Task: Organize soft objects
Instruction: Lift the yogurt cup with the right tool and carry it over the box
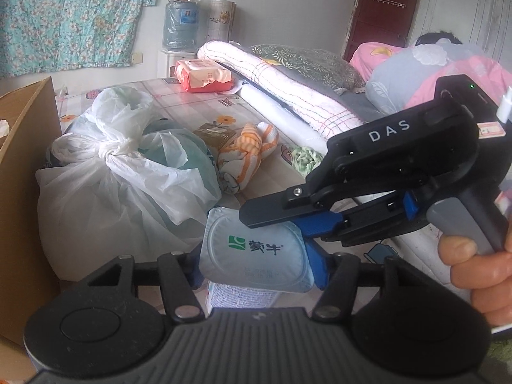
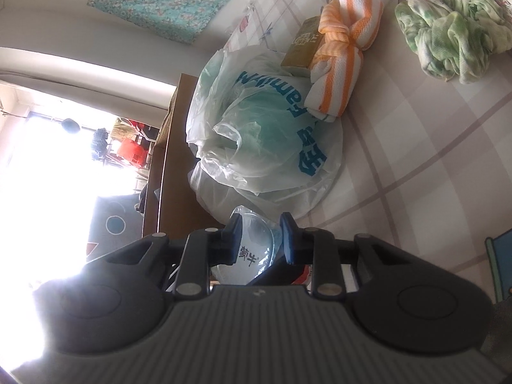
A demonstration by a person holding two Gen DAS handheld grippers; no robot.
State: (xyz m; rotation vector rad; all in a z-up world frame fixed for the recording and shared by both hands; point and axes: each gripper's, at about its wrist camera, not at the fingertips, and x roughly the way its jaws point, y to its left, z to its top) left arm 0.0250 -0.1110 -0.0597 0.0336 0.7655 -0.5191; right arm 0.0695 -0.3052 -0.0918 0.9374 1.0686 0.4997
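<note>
The milk pouch (image 1: 256,249) is clamped crosswise by the left gripper (image 1: 259,265) and pinched at one end by the right gripper (image 2: 260,240), above the bed (image 2: 416,160).

A bed (image 1: 198,108) fills the left wrist view. At its centre, a milk pouch (image 1: 256,249) sits between the left gripper (image 1: 257,270) fingers. At ten o'clock from the pouch lies a knotted plastic bag (image 1: 112,172), against a cardboard box (image 1: 22,147) at nine o'clock. At twelve o'clock lies a knotted towel (image 1: 246,153), a small carton (image 1: 212,132) just behind it. A crumpled cloth (image 1: 305,156) lies at one o'clock, folded bedding (image 1: 281,86) beyond it.
</note>
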